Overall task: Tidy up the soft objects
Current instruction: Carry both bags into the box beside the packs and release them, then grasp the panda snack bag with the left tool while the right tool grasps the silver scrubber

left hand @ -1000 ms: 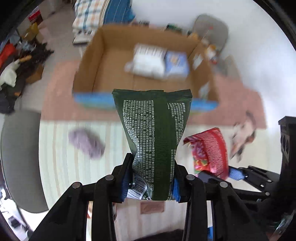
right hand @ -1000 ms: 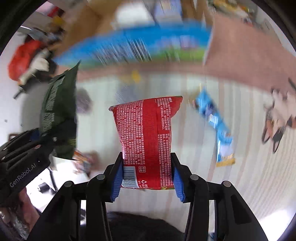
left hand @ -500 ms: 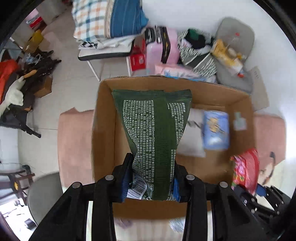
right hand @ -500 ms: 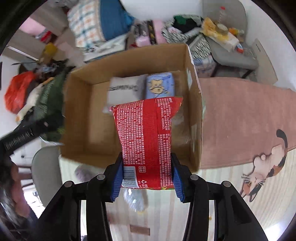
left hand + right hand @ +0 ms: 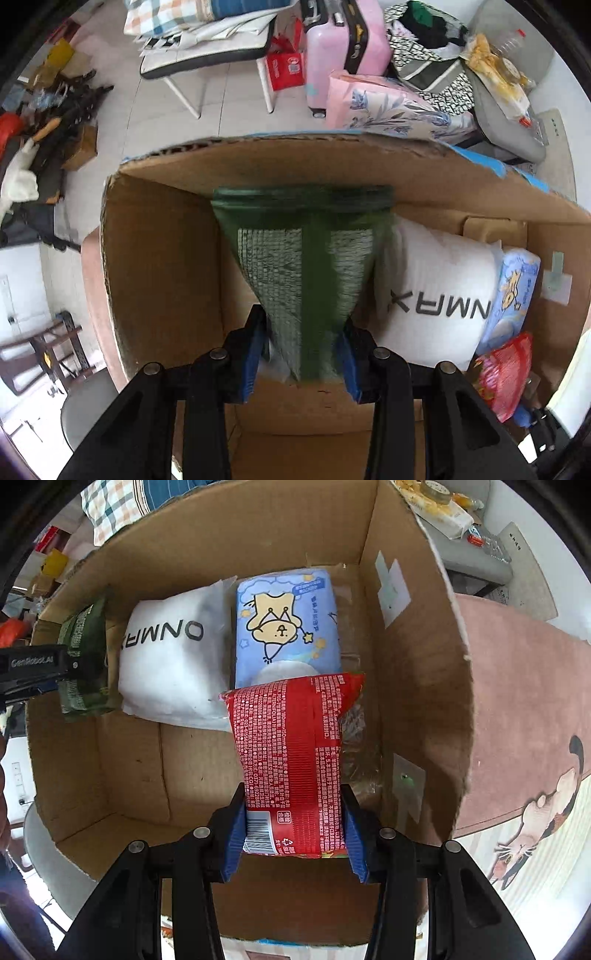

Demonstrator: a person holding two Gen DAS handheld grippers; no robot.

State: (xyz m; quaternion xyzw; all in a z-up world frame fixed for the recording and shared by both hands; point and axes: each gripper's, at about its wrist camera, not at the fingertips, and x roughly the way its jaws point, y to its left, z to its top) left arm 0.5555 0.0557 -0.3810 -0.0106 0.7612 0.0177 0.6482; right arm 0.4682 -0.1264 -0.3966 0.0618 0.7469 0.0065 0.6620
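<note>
Both packs now down inside box [image 5: 417,686] | left gripper [image 5: 303,354] jaws pinching green pack [image 5: 306,273], right gripper [image 5: 295,830] jaws pinching red pack [image 5: 291,760] | light, crinkly, slippery; grip low seams.

Matt corrugated cardboard box [image 5: 417,686] holds a glossy plastic red packet [image 5: 295,760].

Inside the cardboard box [image 5: 417,686], bare floor lies open at the near left. The white pillow [image 5: 173,668] and blue tissue pack [image 5: 286,627] fill the far side; crinkled plastic, seemingly, crowds the right wall.
</note>
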